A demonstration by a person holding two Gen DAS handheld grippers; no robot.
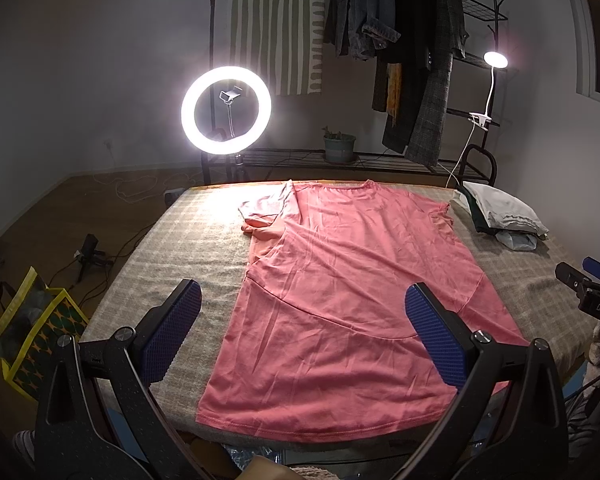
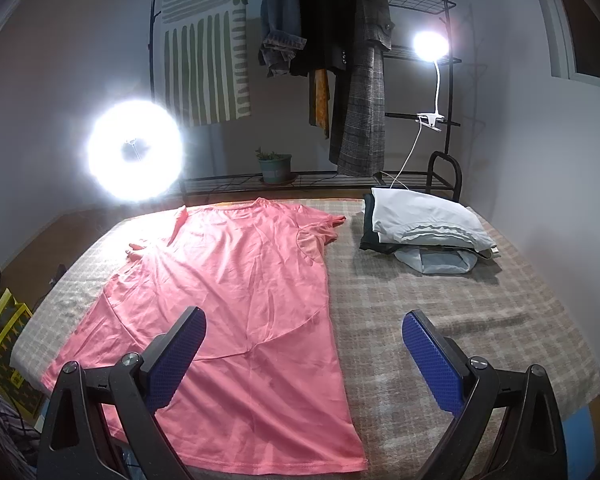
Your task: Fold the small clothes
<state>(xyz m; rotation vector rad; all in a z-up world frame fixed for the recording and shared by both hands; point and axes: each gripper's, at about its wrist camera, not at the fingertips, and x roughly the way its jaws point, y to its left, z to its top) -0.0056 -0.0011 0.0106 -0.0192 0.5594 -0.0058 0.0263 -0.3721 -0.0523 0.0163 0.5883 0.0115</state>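
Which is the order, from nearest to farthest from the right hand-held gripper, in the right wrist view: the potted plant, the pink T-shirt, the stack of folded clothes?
From the right hand-held gripper:
1. Pink T-shirt, just ahead, on the left.
2. Stack of folded clothes, far right of the bed.
3. Potted plant, on the rack shelf beyond the bed.
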